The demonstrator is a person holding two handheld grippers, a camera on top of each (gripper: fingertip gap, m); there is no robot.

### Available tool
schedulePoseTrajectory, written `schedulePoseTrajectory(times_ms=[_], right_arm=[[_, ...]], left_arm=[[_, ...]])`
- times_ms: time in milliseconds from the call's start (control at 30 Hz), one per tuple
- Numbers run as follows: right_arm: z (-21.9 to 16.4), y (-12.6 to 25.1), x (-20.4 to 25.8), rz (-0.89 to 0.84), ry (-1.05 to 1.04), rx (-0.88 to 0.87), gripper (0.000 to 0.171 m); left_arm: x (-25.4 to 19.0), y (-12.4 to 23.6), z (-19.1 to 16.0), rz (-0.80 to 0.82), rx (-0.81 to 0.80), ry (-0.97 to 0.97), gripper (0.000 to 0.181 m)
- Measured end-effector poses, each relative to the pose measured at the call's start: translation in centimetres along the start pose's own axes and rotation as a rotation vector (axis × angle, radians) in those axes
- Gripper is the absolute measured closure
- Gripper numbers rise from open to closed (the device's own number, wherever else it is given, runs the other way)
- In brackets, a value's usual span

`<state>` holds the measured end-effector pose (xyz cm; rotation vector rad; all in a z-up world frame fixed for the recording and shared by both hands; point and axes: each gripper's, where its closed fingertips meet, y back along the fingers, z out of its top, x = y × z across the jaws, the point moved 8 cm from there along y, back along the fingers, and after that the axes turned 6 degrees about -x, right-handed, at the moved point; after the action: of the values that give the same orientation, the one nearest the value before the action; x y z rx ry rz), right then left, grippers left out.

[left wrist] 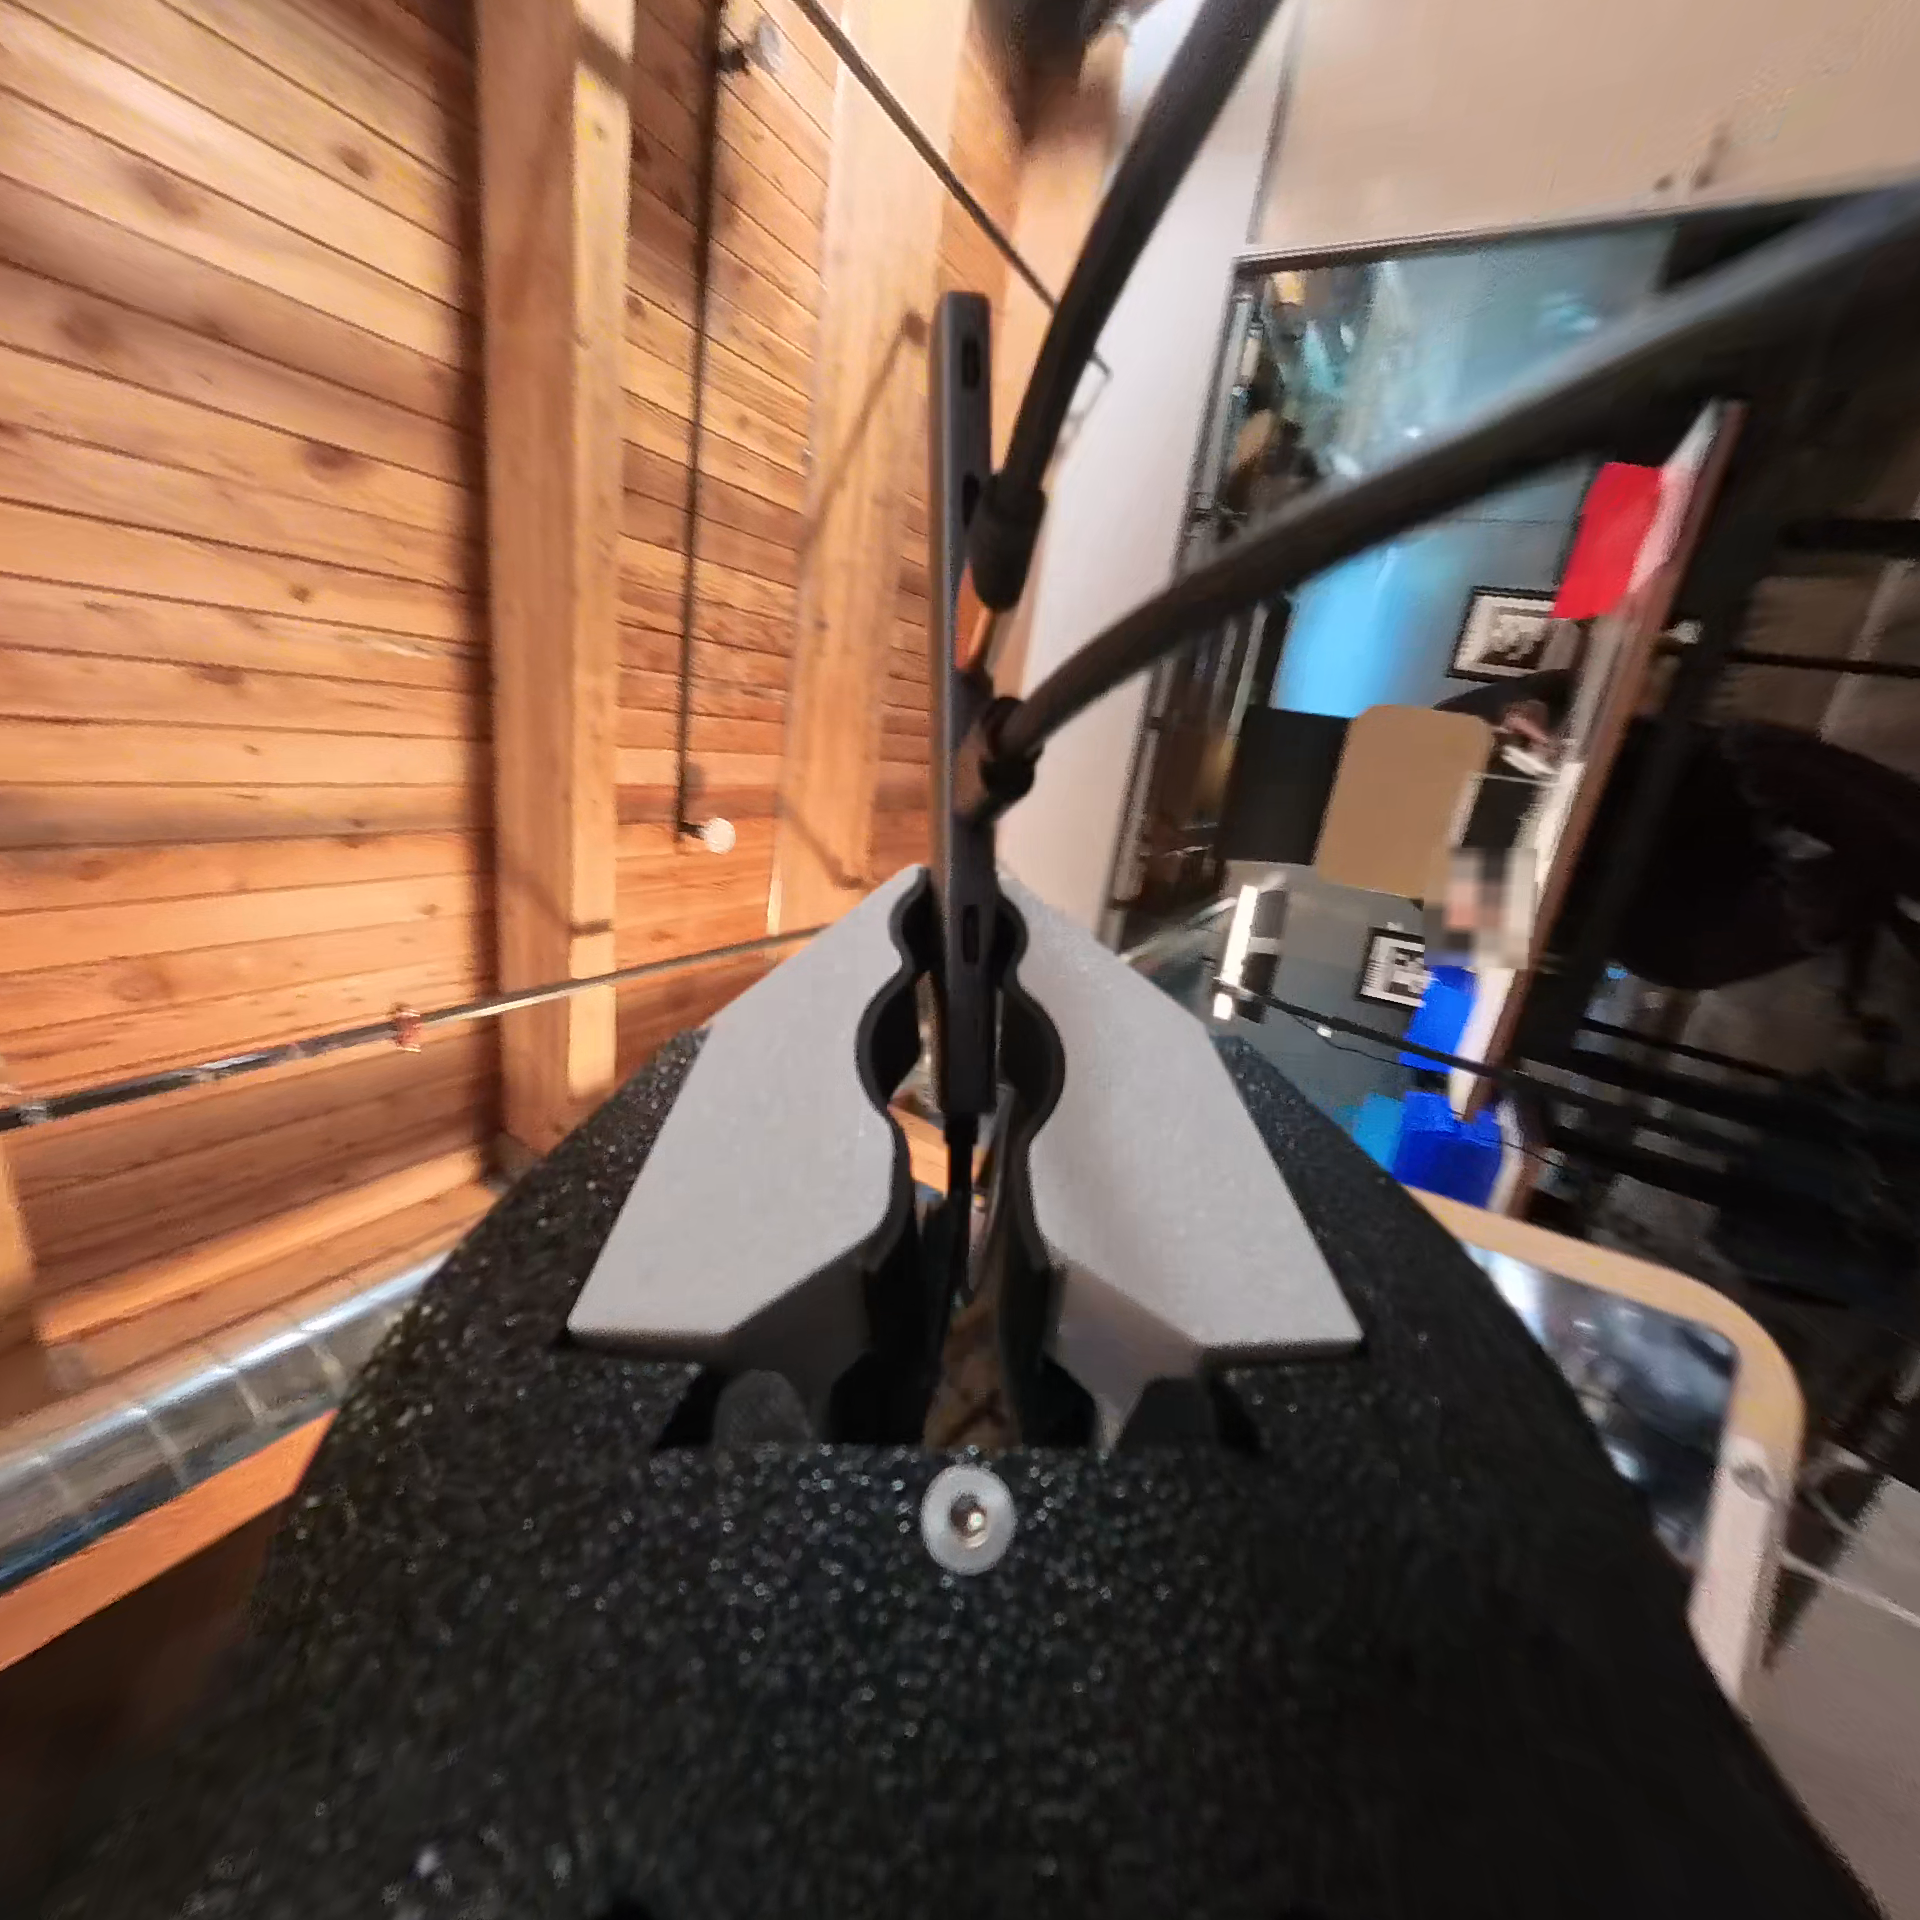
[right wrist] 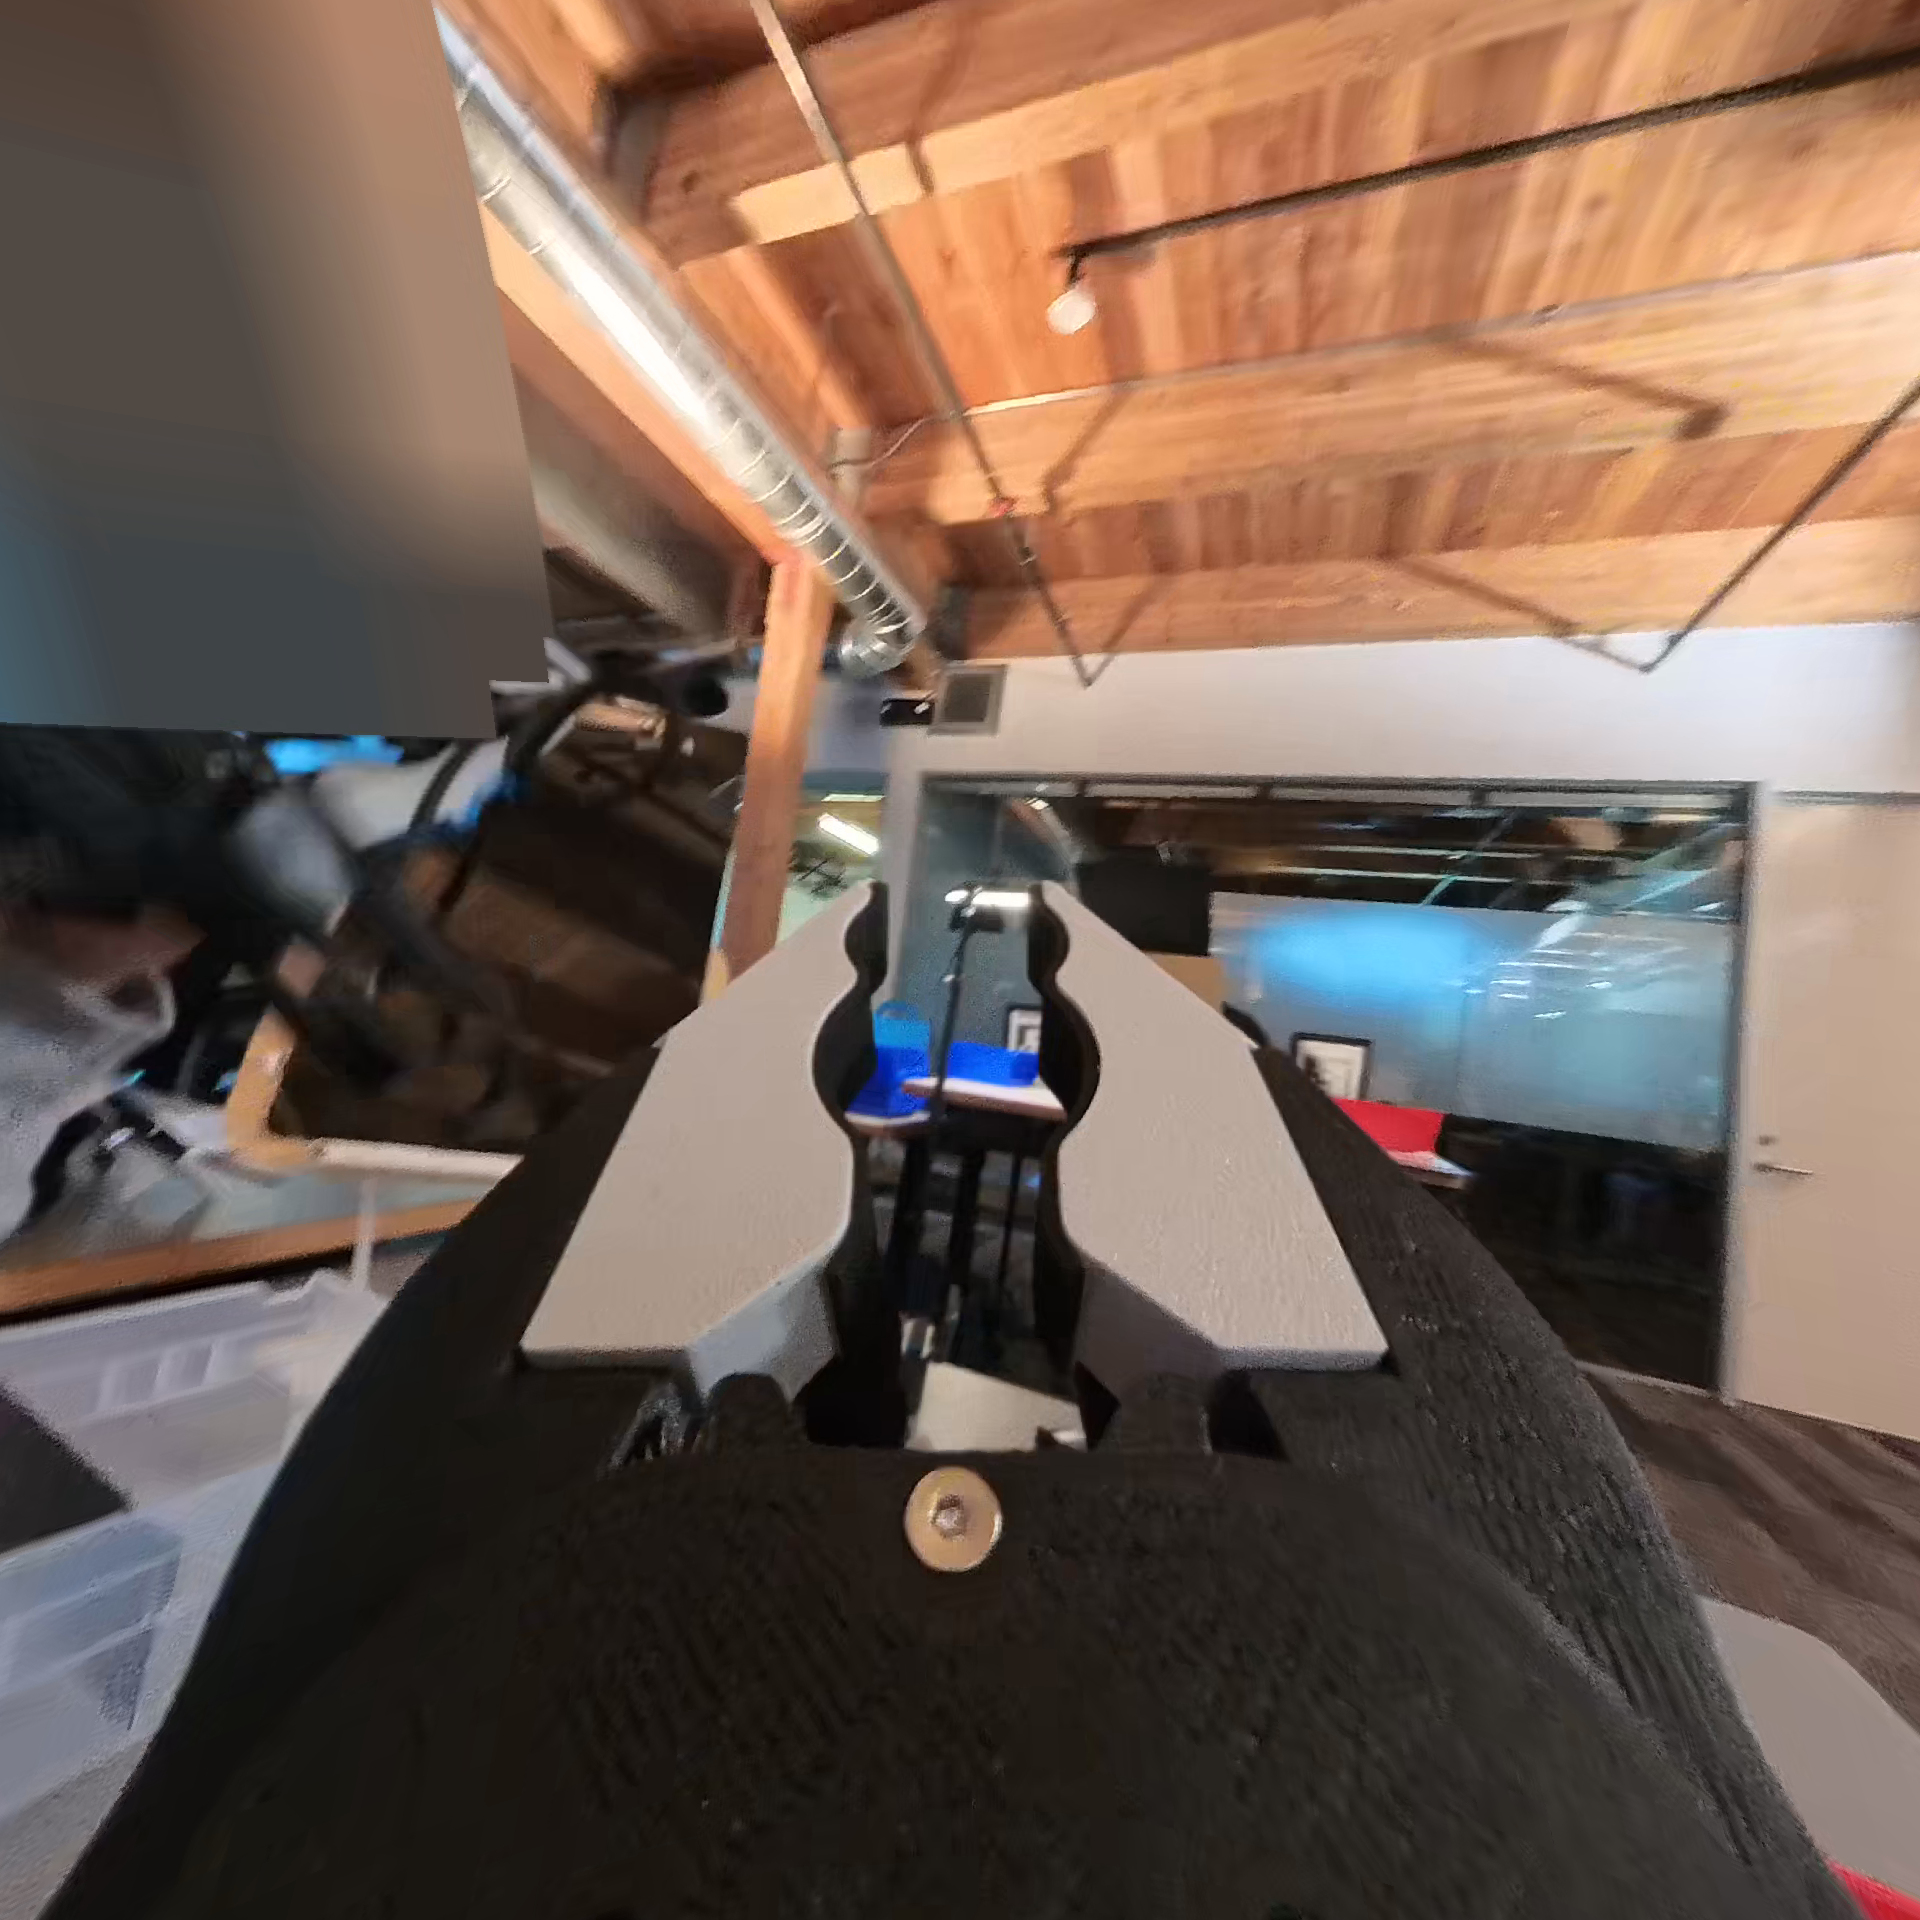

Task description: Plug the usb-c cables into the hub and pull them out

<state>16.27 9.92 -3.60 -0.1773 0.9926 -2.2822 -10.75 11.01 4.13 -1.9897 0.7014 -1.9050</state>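
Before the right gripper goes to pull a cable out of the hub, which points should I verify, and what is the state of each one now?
1. Left gripper shut on the hub: ok.
2. Upper cable plugged in: ok.
3. Lower cable plugged in: ok.
4. Right gripper open, nothing between its fingers: ok.
5. Right gripper aimed at a plug: not ok; the right wrist view shows neither hub nor cables.
6. Slack in both cables: cannot tell.

Warm indoor light, motion-blurred, fisheye-warped edges.

Left hand-held gripper (left wrist: 961, 914) clamped; right hand-held gripper (right wrist: 961, 904) parted, empty
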Motion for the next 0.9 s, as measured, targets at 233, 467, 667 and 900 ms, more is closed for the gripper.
schedulePoseTrajectory(times_ms=[233, 467, 667, 900], right_arm=[[-3.5, -1.9, 0.6, 0.248, -0.526, 0.261, 0.131], [-8.5, -2.2, 2.3, 0.396, -0.977, 0.439, 0.136], [-9.7, -1.7, 2.5, 0.484, -0.888, 0.499, 0.162], [-10.5, -0.6, 4.2, 0.748, -0.323, 0.643, 0.163]], left_arm=[[-6.9, 3.9, 6.0, 0.098, -0.11, -0.085, 0.175], [-10.9, 6.2, 8.1, 0.015, -0.126, -0.076, 0.175], [-13.2, 7.6, 7.9, -0.354, -0.173, 0.236, 0.162], [-12.2, 9.6, 7.6, -0.879, -0.307, 0.842, 0.128]])
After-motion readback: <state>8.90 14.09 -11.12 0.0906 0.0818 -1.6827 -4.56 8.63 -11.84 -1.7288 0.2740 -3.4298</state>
